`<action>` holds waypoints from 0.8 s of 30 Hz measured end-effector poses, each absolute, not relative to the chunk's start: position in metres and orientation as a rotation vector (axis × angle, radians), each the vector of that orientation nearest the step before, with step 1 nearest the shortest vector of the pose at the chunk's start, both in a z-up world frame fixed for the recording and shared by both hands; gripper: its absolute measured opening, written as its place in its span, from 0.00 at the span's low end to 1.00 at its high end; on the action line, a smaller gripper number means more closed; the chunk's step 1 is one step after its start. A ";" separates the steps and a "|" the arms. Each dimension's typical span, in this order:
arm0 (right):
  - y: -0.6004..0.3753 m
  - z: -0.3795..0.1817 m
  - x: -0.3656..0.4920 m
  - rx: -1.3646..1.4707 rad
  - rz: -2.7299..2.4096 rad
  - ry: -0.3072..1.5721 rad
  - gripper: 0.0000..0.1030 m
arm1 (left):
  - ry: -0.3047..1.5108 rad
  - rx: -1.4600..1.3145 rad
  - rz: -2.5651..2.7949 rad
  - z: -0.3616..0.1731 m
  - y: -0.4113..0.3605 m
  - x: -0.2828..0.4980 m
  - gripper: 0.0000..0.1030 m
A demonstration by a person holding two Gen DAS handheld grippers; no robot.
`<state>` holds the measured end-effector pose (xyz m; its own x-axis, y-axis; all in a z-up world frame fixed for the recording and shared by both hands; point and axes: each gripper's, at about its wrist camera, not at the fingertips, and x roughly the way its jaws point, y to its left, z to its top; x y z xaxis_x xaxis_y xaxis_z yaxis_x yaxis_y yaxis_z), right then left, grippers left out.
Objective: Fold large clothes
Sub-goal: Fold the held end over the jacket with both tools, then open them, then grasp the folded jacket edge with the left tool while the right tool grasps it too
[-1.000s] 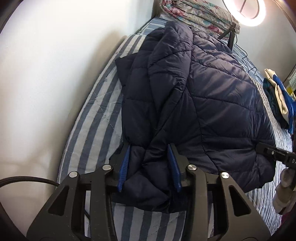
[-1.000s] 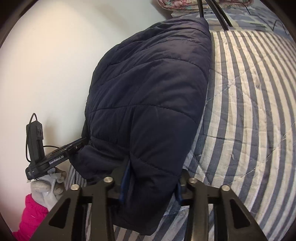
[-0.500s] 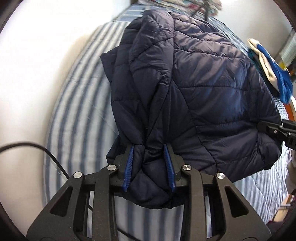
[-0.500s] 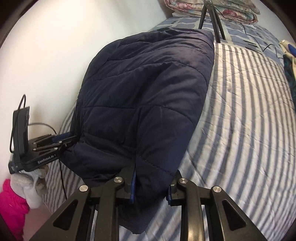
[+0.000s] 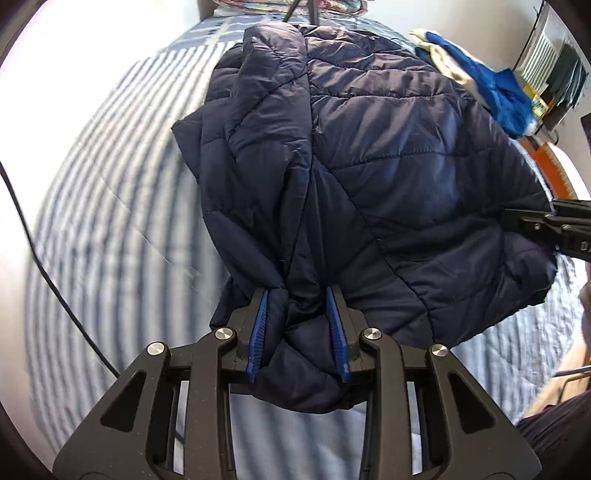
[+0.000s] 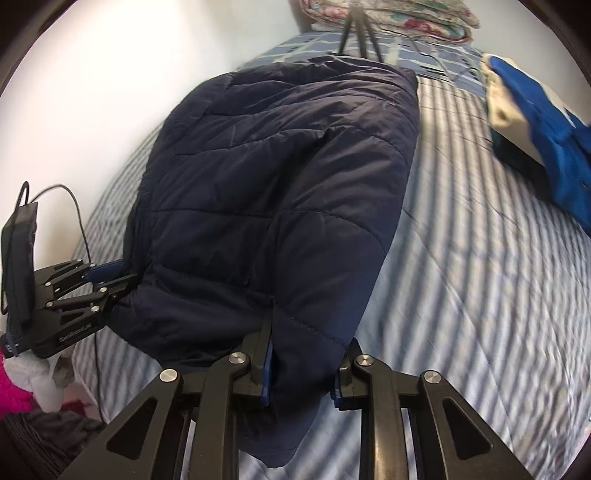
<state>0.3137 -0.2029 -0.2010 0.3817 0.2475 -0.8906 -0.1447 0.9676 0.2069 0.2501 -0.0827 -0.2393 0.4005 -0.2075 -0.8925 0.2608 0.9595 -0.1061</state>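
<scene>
A large navy quilted puffer jacket hangs raised over the striped bed, its far end resting on the bed. My left gripper is shut on a bunched near corner of the jacket. My right gripper is shut on the other near corner of the jacket, whose hem hangs down between the fingers. In the left wrist view the right gripper shows at the jacket's right edge. In the right wrist view the left gripper shows at its left edge.
A pile of blue and cream clothes lies on the bed at the right. Folded floral bedding and tripod legs stand at the head of the bed. A white wall runs along the left. A black cable hangs at left.
Both grippers have lifted the jacket's near edge up and pulled it back, away from the wall. The clothes pile has come into the right wrist view. Both grips have tightened.
</scene>
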 end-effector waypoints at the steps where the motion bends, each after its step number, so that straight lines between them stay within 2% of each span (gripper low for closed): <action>1: -0.208 -0.204 0.305 0.093 0.248 1.152 0.21 | 1.122 0.042 -0.304 -0.240 -0.087 0.243 0.30; 7: -0.232 -0.214 0.282 0.066 0.199 1.140 0.21 | 1.115 0.028 -0.347 -0.242 -0.104 0.216 0.30; 11: -0.224 -0.217 0.275 0.010 0.167 1.125 0.39 | 1.119 0.030 -0.341 -0.233 -0.097 0.213 0.30; 13: -0.227 -0.212 0.270 0.006 0.161 1.107 0.40 | 1.105 0.017 -0.341 -0.222 -0.082 0.206 0.30; 16: -0.231 -0.194 0.256 -0.007 0.143 1.067 0.48 | 1.061 0.009 -0.352 -0.192 -0.063 0.199 0.30; 18: -0.235 -0.177 0.242 -0.015 0.126 0.990 0.61 | 0.998 0.021 -0.358 -0.165 -0.054 0.195 0.30; 24: -0.245 -0.153 0.232 0.053 0.089 0.838 0.61 | 0.870 0.075 -0.380 -0.118 -0.075 0.224 0.30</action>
<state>0.2320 -0.2448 -0.1533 0.6658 0.0994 -0.7395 -0.0576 0.9950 0.0819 0.2235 -0.0751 -0.1178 0.5826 -0.2949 -0.7574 0.3554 0.9305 -0.0890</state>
